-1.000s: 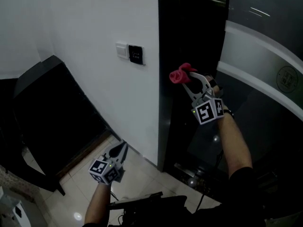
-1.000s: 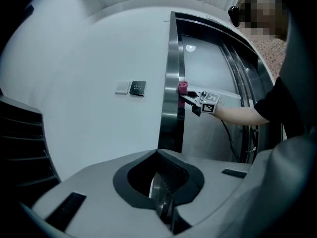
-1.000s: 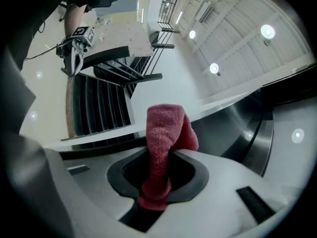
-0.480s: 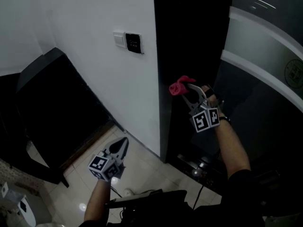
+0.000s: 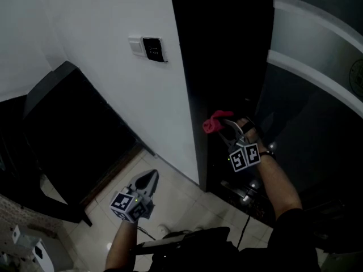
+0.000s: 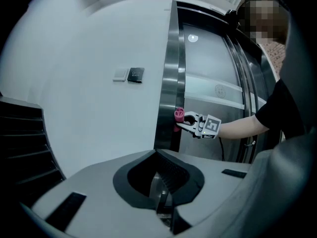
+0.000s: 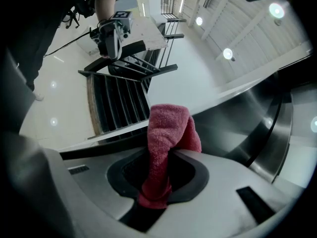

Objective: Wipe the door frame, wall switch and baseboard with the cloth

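Observation:
My right gripper (image 5: pixel 219 126) is shut on a red cloth (image 5: pixel 212 121) and holds it against the dark metal door frame (image 5: pixel 193 67), low down. In the right gripper view the cloth (image 7: pixel 167 138) bunches up out of the jaws. The left gripper view shows the cloth (image 6: pixel 179 115) touching the frame's edge (image 6: pixel 171 73). My left gripper (image 5: pixel 148 179) hangs shut and empty above the floor, away from the wall. A white wall switch (image 5: pixel 136 46) and a dark panel (image 5: pixel 152 49) sit high on the white wall, far from both grippers.
A black slatted stair side (image 5: pixel 62 129) slopes along the left wall. Pale floor tiles (image 5: pixel 187 200) lie below me. A curved glass door with a frosted band (image 5: pixel 317 50) is right of the frame. A cable runs on the floor near my feet (image 5: pixel 170 231).
My right gripper has slid down the door frame with the cloth. The left gripper has stayed low and shut, shifting only slightly.

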Demonstrator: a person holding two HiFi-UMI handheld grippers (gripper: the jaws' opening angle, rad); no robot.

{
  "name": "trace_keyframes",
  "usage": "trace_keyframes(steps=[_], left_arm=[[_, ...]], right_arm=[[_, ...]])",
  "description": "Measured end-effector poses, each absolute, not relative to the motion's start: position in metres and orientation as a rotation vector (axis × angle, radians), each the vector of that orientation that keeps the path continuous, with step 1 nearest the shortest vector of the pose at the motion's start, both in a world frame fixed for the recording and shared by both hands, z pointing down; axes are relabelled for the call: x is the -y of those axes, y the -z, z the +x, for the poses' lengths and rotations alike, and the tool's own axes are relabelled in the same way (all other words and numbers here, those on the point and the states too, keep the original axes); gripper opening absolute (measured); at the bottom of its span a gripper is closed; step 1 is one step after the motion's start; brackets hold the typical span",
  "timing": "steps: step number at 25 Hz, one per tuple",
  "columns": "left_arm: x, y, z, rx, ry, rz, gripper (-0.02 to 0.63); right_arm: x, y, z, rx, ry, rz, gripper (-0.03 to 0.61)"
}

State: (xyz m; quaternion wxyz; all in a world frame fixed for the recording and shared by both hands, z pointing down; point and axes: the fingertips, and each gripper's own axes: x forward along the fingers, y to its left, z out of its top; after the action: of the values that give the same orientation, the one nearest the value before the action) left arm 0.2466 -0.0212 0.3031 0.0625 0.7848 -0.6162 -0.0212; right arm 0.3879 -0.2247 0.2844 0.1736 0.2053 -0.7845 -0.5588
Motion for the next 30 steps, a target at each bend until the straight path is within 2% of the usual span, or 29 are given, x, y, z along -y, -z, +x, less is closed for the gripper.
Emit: trace_keyframes(steps=[14, 20, 24, 30], left_arm=[[0.023, -0.319, 0.24, 1.795, 0.011, 2.367, -0.014], [0.021, -0.32, 0.228, 1.758, 0.028, 2.39, -0.014], [0.018, -0.31, 0.223, 1.701, 0.098, 2.437, -0.012], [0.018, -0.303, 0.217, 1.706, 0.212, 2.449, -0.014]], right_arm=[[0.221, -0.383, 0.385, 2.173, 1.467, 0.501, 0.087], [0.222, -0.398, 0.388, 2.163, 1.346, 0.55, 0.086], [0.227, -0.345, 0.405, 2.133, 1.384, 0.669, 0.086], [0.253, -0.18, 0.43, 2.036, 1.643, 0.901, 0.086]])
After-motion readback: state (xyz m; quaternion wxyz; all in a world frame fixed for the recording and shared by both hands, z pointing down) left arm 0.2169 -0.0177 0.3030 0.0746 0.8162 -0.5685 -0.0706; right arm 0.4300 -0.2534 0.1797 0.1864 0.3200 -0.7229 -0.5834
